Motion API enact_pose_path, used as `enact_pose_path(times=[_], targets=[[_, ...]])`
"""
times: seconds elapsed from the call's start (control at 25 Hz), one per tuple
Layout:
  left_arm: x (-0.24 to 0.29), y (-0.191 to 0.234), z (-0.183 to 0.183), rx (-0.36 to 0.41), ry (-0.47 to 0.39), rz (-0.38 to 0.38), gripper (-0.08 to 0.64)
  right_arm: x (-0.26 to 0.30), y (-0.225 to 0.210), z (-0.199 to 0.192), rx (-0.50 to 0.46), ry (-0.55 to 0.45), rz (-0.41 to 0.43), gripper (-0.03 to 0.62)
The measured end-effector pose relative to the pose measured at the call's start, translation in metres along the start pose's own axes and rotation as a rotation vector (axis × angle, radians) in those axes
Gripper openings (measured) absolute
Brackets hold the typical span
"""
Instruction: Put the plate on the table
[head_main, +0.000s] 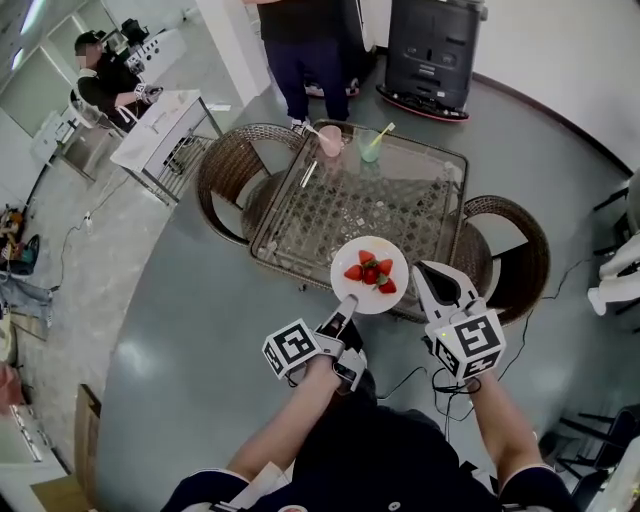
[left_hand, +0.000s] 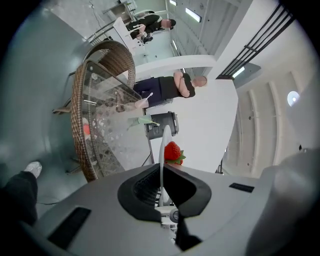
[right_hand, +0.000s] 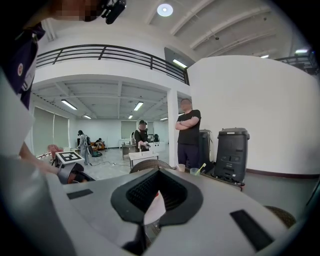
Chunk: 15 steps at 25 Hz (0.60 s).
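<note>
Two grippers clamp one white plate (head_main: 357, 298) of strawberries (head_main: 370, 272) over the glass table's (head_main: 330, 205) near edge: left gripper (head_main: 349, 303) on its near rim, right gripper (head_main: 420, 270) on its right rim.

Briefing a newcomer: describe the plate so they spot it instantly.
Find the glass-topped wicker table between two wicker chairs. At its near edge is a white plate. Unlike the pink cup and green cup at the far edge, it carries red strawberries.

- The right hand-held gripper (right_hand: 156, 192) pinches the plate (right_hand: 152, 212) between its jaws — only a white sliver shows.
- Beyond, a person (right_hand: 189, 137) stands with arms folded beside a black machine (right_hand: 231, 154).
- A pale cup (right_hand: 181, 167) and a green cup (right_hand: 194, 171) stand close together.
</note>
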<state>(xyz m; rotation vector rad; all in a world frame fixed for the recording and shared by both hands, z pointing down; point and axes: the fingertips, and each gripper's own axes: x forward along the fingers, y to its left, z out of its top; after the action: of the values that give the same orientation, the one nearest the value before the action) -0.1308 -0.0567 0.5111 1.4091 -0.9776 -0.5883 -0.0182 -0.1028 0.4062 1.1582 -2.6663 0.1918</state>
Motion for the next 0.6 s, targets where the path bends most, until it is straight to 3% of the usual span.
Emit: enact_pose_path(times=[0.28,0.6], targets=[[0.023,0.002,0.032,0.001,0.058,-0.014,0.014,0.043,-0.01,0.016,0.011,-0.007,-0.054,0.003],[0.04,0.007,0.042,-0.035,0.076,-0.002,0.014,0.06,-0.021,0.022,0.009,0.0,-0.074,0.003]])
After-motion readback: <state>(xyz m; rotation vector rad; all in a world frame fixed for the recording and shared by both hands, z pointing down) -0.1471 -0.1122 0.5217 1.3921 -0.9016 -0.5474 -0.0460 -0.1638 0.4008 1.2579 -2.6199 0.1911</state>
